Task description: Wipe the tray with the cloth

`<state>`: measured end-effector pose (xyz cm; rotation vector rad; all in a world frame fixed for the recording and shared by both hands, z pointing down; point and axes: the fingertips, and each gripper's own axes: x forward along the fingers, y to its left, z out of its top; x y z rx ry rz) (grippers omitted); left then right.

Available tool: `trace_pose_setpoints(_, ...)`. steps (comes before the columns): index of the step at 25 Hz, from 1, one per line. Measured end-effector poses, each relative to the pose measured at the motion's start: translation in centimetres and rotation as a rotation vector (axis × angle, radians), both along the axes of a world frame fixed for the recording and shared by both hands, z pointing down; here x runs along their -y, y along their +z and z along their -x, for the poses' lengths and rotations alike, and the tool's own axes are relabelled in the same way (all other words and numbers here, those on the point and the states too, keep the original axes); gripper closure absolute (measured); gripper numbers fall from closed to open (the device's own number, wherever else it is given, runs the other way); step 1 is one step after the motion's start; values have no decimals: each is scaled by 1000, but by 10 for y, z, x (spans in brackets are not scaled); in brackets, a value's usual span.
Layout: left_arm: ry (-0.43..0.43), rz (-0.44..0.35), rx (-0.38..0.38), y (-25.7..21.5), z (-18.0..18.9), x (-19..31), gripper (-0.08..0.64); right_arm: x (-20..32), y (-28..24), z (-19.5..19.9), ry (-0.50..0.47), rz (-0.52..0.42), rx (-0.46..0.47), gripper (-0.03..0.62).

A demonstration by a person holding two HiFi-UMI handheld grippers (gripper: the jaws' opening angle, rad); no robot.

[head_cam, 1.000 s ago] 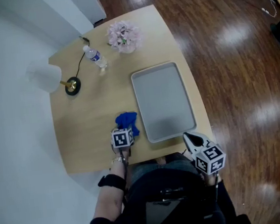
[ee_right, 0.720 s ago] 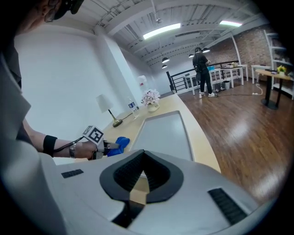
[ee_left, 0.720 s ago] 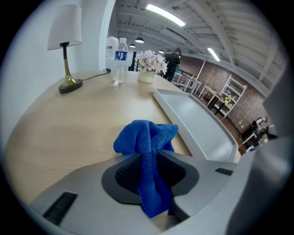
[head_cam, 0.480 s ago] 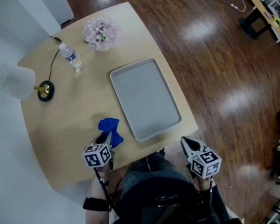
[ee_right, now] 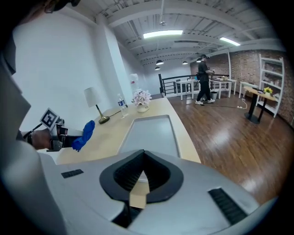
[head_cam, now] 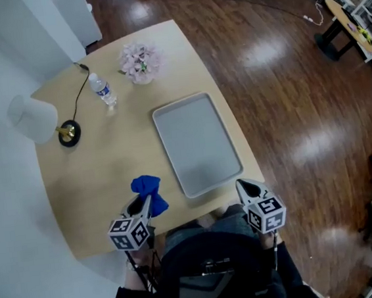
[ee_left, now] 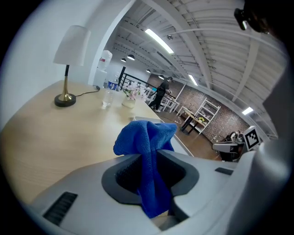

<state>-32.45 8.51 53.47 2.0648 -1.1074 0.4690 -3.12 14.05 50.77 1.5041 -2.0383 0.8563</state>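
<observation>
The blue cloth (head_cam: pixel 147 191) hangs bunched between the jaws of my left gripper (head_cam: pixel 142 205), which is shut on it just above the table's near left part. In the left gripper view the cloth (ee_left: pixel 148 149) fills the gap of that gripper (ee_left: pixel 154 173) and folds over its tips. The grey tray (head_cam: pixel 197 144) lies bare on the table, to the right of the cloth. By the tray's near right corner, at the table's front edge, my right gripper (head_cam: pixel 243 185) is shut with nothing in it. From the right gripper (ee_right: pixel 143 160) I see the tray (ee_right: pixel 151 131) ahead and the cloth (ee_right: pixel 84 134) at the left.
A white lamp (head_cam: pixel 38 121) with a cord, a water bottle (head_cam: pixel 104 91) and a vase of pink flowers (head_cam: pixel 140 62) stand along the table's far side. Dark wooden floor (head_cam: pixel 287 101) lies to the right of the table. A person (ee_right: pixel 203 78) stands far off in the room.
My left gripper has closed on the cloth, lifted it off the table and drawn it back toward the near edge. The right gripper has stayed by the tray's near corner.
</observation>
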Motion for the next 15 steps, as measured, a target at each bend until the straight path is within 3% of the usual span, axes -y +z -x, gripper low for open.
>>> trace_pose_setpoints(6, -72, 23, -19, 0, -43, 15, 449, 45, 35, -40, -101, 4, -69, 583)
trace_pose_setpoints(10, -206, 29, 13, 6, -65, 23, 449, 97, 76, -69, -208, 20, -115, 522)
trace_pose_setpoints(12, -282, 56, 35, 8, -75, 16, 449, 116, 93, -80, -241, 47, -100, 485)
trace_pose_setpoints(15, -370, 90, 66, 4, -91, 6, 451, 134, 109, -88, -286, 88, -65, 485)
